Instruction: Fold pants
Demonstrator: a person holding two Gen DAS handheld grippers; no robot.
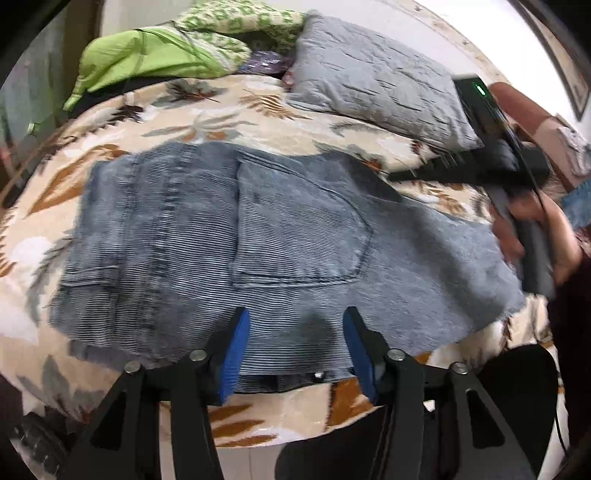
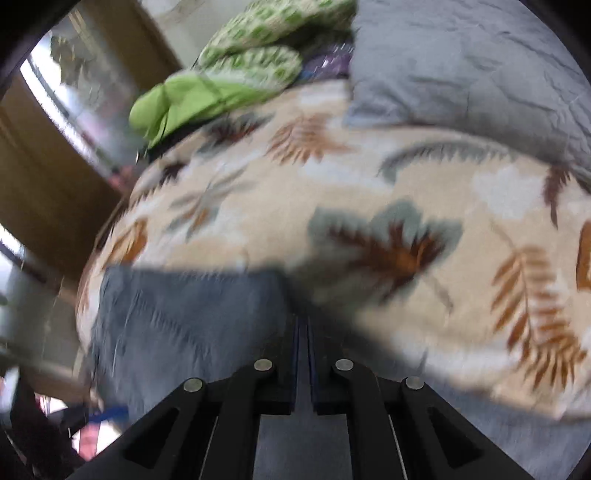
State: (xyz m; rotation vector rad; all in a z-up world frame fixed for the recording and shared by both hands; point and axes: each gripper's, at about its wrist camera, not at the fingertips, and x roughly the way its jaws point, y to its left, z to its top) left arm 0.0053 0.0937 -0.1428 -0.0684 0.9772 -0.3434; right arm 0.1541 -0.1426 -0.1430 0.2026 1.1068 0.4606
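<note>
Leaf-print bedspread under folded jeans; left gripper spread wide, right gripper clenched, contents unclear

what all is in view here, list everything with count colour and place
jeans: one pair, faded blue-grey denim, spread on the bed, back pocket up
blanket: one, cream with brown and grey leaf print, covering the bed
pillow: one, grey quilted, far right of the bed
green cloth: one, lime green, far left of the bed
patterned cloth: one, green and white print, behind the pillow
left gripper: one, black with blue fingers, open over the jeans' near edge
right gripper: one, black, fingers closed; blur hides whether it holds denim
hand: one, holding the right gripper, right edge
</note>
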